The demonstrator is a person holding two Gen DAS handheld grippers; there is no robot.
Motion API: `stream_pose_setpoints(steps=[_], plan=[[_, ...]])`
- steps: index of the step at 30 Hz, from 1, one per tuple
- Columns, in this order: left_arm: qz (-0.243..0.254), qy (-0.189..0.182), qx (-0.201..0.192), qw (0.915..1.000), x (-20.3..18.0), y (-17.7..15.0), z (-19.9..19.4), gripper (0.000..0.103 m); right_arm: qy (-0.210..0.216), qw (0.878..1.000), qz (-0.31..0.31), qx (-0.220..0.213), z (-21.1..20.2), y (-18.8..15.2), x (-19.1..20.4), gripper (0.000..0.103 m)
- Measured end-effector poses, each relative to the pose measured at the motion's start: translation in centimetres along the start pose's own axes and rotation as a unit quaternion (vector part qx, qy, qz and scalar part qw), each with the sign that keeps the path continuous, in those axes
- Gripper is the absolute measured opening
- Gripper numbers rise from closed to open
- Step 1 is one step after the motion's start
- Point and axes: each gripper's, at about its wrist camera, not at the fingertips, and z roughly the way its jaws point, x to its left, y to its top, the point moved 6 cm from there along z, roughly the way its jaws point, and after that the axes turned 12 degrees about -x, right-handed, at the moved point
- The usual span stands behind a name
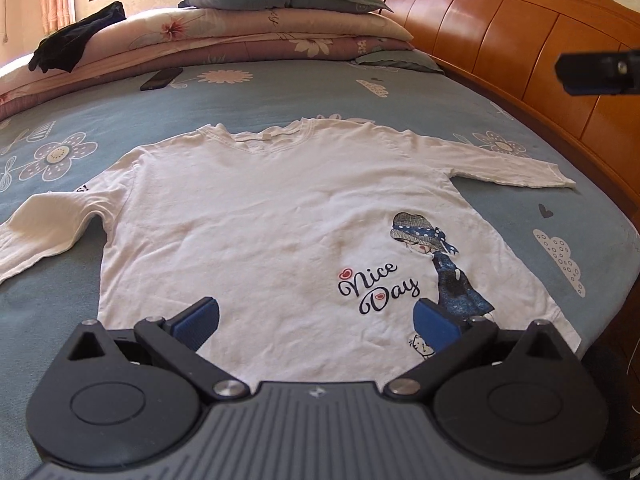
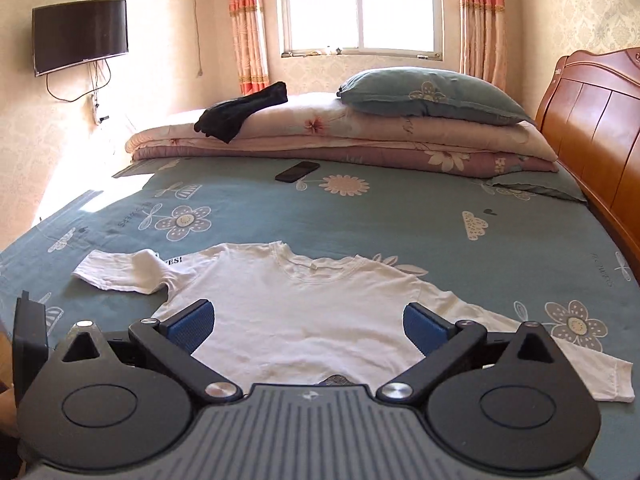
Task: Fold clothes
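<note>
White long-sleeved shirt (image 1: pixel 272 216) lies flat, sleeves out, on the bed (image 1: pixel 280 96); your left gripper (image 1: pixel 316 324) and right gripper (image 2: pixel 308 326) hover, jaws spread — pinch seams squarely.

The left gripper (image 1: pixel 316 326) is held low and level, pointing forward, its jaws spread wide with nothing between them; the blue ribbed pads (image 1: pixel 200 322) face each other across an empty gap. The right gripper (image 2: pixel 308 326) sits in much the same pose, jaws equally wide apart and empty, blue pads (image 2: pixel 192 324) angled inward. In the left wrist view, a dark fingertip of the right gripper pokes in at the upper right edge, raised and well apart from the left one. Neither gripper touches anything.
</note>
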Motion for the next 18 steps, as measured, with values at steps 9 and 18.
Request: stream_pose_setpoints(steps=[9,18], plan=[[-0.091,0.015,0.016,0.9956,3.4,-4.0,1.7,0.103,0.037,0.998,-0.034,0.029,5.3,-12.2,9.1,0.102],[-0.100,0.017,0.006,0.9949,2.7,-6.2,3.4,0.103,0.036,0.998,0.043,0.041,7.0,-15.5,8.9,0.103]])
